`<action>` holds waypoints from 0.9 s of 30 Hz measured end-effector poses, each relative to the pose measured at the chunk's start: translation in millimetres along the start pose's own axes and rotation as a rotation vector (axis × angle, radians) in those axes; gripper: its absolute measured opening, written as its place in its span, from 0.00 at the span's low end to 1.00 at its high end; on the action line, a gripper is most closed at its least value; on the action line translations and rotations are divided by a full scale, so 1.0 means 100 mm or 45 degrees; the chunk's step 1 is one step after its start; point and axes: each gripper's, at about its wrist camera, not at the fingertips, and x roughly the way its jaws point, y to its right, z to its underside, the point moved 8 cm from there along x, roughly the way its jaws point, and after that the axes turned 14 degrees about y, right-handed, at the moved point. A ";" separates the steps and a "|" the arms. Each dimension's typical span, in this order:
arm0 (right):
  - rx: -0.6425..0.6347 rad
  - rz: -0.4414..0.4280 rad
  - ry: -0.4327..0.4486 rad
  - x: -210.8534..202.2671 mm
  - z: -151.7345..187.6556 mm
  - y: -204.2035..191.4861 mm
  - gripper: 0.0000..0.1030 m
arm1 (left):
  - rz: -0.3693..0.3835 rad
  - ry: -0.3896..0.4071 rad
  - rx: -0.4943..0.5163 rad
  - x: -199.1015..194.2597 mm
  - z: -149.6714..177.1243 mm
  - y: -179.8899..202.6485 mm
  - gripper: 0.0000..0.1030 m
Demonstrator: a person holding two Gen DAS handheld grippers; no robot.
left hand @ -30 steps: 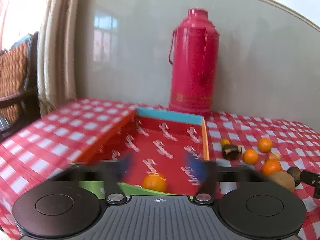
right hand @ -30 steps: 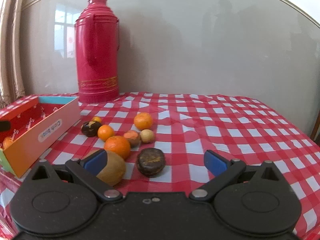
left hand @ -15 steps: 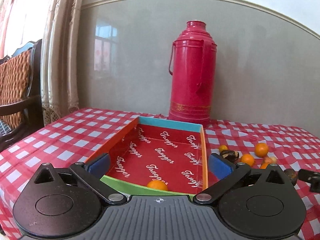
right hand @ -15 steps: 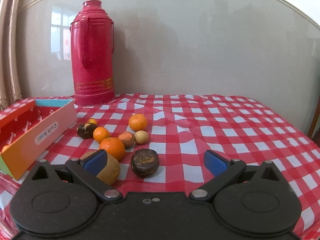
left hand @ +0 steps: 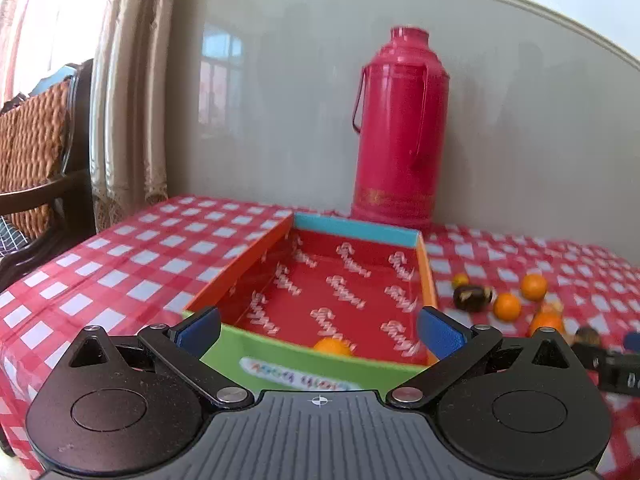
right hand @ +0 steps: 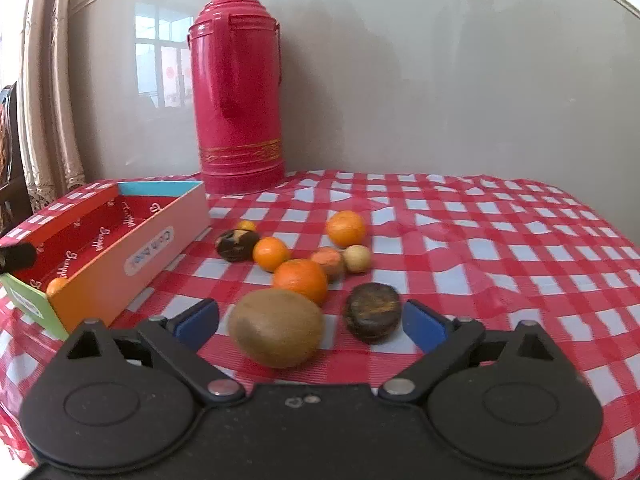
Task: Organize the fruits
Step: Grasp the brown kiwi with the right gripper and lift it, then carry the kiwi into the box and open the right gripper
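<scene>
Checked tabletop [right hand: 500,248]: the kiwi [right hand: 276,332] lies dead ahead of the right gripper [right hand: 310,324], between its parted, just-narrowing jaws, long axis crosswise; the left gripper [left hand: 318,326] gapes empty.

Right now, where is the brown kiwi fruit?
In the right wrist view the brown kiwi fruit lies on the red checked tablecloth, nearest the camera, between the open right claw's fingers, just left of a dark wrinkled fruit.
</scene>
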 end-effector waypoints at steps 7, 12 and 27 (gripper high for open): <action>-0.019 0.026 -0.078 0.17 0.11 -0.21 0.66 | -0.011 -0.029 0.029 -0.01 0.05 -0.18 1.00; -0.006 0.078 -0.152 0.28 0.21 -0.22 0.52 | -0.005 -0.060 0.038 0.02 0.09 -0.26 1.00; 0.033 -0.137 0.103 0.21 -0.40 -1.15 0.51 | -0.038 -0.104 0.049 -0.08 0.21 -0.75 1.00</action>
